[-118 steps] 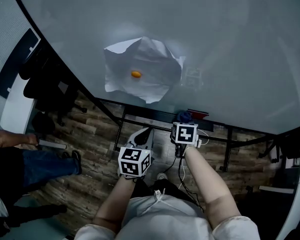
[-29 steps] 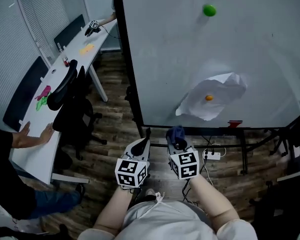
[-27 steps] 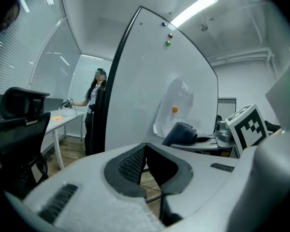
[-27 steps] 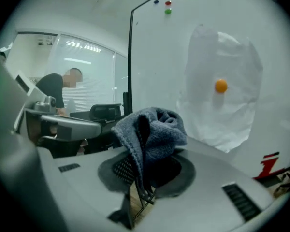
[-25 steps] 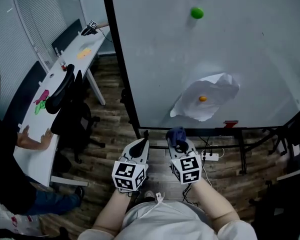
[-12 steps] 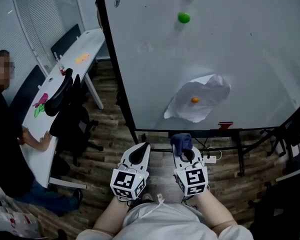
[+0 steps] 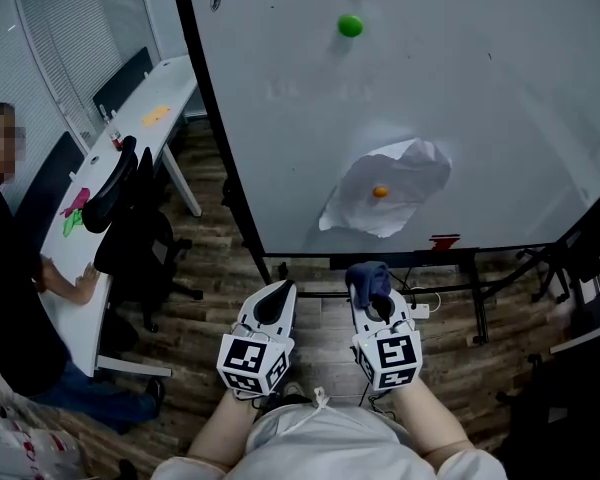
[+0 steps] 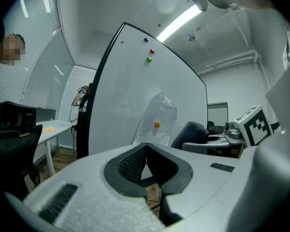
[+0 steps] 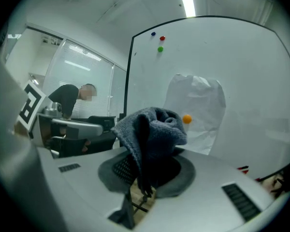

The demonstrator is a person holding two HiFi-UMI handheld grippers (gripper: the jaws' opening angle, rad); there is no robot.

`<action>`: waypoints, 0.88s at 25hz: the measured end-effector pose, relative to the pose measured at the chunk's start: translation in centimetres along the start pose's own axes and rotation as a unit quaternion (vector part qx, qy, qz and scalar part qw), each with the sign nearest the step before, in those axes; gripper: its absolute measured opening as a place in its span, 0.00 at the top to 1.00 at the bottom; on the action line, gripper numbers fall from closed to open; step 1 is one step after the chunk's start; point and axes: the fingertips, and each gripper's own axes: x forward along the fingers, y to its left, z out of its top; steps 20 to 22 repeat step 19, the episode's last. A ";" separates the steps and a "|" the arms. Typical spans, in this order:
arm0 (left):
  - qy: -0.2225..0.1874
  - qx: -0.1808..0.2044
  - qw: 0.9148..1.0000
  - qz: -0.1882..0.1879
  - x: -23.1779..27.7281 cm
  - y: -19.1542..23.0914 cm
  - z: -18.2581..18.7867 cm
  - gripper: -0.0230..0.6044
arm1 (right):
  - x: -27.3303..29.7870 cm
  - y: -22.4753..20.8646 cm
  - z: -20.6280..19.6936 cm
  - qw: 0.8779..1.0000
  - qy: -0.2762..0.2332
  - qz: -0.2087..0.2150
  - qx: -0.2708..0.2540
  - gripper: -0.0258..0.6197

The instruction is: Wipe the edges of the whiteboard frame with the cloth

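Observation:
A large whiteboard [image 7: 450,98] in a black frame [image 7: 212,118] stands on legs ahead of me. A sheet of white paper [image 7: 385,186] is pinned to it by an orange magnet [image 7: 380,192]; green [image 7: 350,25] and red magnets sit higher up. My right gripper [image 7: 371,286] is shut on a dark blue-grey cloth [image 9: 152,134], whose bunch sticks out past the jaws [image 7: 367,279]. My left gripper [image 7: 273,300] is shut with nothing in it, its pads [image 8: 135,162] pressed together. Both are held low, short of the board's bottom edge.
A black office chair [image 7: 130,228] and a white desk [image 7: 120,168] stand left of the board, with a seated person [image 7: 10,268] at the desk. A power strip and cables [image 7: 420,308] lie on the wooden floor under the board's black legs [image 7: 475,303].
The view has swung left and pulled back from the board, so its left frame edge and the desk now show. Both grippers stayed low in front of me, the cloth still in the right one.

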 end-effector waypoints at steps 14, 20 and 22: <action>0.003 0.008 1.000 -0.013 0.6 -1.0 -0.1 0.93 | -0.1 -0.1 -0.9 1.000 0.024 -0.006 0.012 0.85; 0.004 0.007 1.000 -0.013 0.7 -0.9 -0.2 0.93 | 0.1 -0.1 -1.2 1.000 0.027 -0.004 0.013 0.85; 0.004 0.007 1.000 -0.013 0.7 -0.9 -0.2 0.93 | 0.1 -0.1 -1.2 1.000 0.027 -0.004 0.013 0.85</action>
